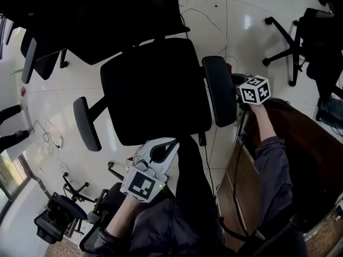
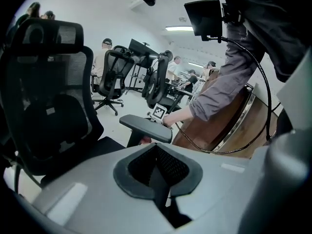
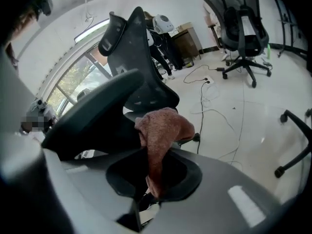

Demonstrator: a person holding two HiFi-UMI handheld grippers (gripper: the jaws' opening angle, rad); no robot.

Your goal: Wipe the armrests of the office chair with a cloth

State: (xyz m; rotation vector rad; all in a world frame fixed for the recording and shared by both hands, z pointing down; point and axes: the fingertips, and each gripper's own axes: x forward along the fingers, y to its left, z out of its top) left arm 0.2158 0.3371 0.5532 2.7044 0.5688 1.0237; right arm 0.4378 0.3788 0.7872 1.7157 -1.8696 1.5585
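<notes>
The black office chair (image 1: 155, 90) stands in front of me, with its right armrest (image 1: 220, 90) and left armrest (image 1: 87, 123) to either side of the seat. My right gripper (image 1: 244, 92) sits just outside the right armrest, shut on a pinkish-brown cloth (image 3: 163, 130) that bunches up beside the armrest pad (image 3: 92, 111). My left gripper (image 1: 155, 165) hovers at the seat's front edge, shut and empty. In the left gripper view (image 2: 158, 179) the same armrest (image 2: 146, 127) shows, with the right gripper's marker cube (image 2: 158, 112) just behind it.
A brown wooden cabinet (image 1: 300, 143) stands to my right. Other office chairs (image 1: 300, 42) (image 1: 59, 213) surround this one, and cables (image 1: 214, 25) trail over the white floor. People sit at desks (image 2: 180, 79) in the distance.
</notes>
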